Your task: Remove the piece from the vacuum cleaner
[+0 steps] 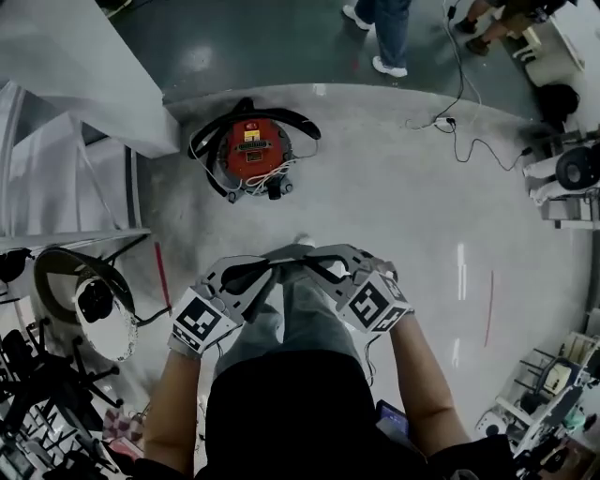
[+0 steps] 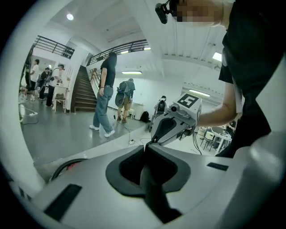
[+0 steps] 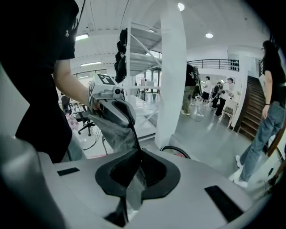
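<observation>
The red vacuum cleaner (image 1: 249,150) stands on the grey floor ahead of me, with a black hose (image 1: 214,128) looped around it. Both grippers hang at waist height, well short of it. My left gripper (image 1: 271,269) and right gripper (image 1: 307,263) are shut with nothing in them, and their tips nearly touch. The left gripper view shows its shut jaws (image 2: 146,146), the right gripper (image 2: 172,125) just beyond, and a sliver of the vacuum cleaner (image 2: 67,166). In the right gripper view, past the shut jaws (image 3: 139,150), are the left gripper (image 3: 114,110) and the hose (image 3: 177,152).
A white column (image 1: 84,66) rises left of the vacuum cleaner. A cable with a power strip (image 1: 442,123) lies on the floor at the upper right. People (image 1: 386,28) stand at the far edge. Office chairs (image 1: 42,394) crowd the lower left, equipment racks (image 1: 562,178) the right.
</observation>
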The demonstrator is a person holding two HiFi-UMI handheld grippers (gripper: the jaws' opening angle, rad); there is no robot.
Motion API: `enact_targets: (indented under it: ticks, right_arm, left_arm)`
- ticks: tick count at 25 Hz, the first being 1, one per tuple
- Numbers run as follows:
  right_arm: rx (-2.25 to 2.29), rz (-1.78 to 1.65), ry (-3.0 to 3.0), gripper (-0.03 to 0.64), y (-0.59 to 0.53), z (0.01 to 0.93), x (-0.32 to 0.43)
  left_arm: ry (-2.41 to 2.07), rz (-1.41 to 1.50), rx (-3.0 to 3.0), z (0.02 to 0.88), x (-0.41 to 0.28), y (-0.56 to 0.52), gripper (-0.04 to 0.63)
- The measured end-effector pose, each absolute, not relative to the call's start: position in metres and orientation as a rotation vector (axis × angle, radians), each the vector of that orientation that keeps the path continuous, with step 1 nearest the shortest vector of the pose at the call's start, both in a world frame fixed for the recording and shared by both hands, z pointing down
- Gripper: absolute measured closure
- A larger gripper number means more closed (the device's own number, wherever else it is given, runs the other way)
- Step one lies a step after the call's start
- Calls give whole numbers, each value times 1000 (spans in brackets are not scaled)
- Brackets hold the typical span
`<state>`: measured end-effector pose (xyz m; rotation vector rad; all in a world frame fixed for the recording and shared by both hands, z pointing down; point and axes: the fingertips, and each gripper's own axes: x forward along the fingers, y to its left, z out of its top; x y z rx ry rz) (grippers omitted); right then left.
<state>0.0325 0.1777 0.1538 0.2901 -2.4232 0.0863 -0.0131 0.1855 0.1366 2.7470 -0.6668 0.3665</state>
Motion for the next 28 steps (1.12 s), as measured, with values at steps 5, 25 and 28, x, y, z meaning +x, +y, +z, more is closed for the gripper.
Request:
enact_targets:
  ticks: [5, 25, 28]
  right_arm:
    - [217, 89, -2434, 574, 122, 199, 45]
    - [156, 112, -2287, 575, 59, 472, 26]
    - [193, 114, -2267, 575, 61, 515, 19]
  left_arm:
    - [-787, 354, 2612, 183, -2, 128, 553]
    - [-647, 587, 2490, 458, -15, 63, 552]
    - [-630, 600, 2499, 504, -22, 65, 554]
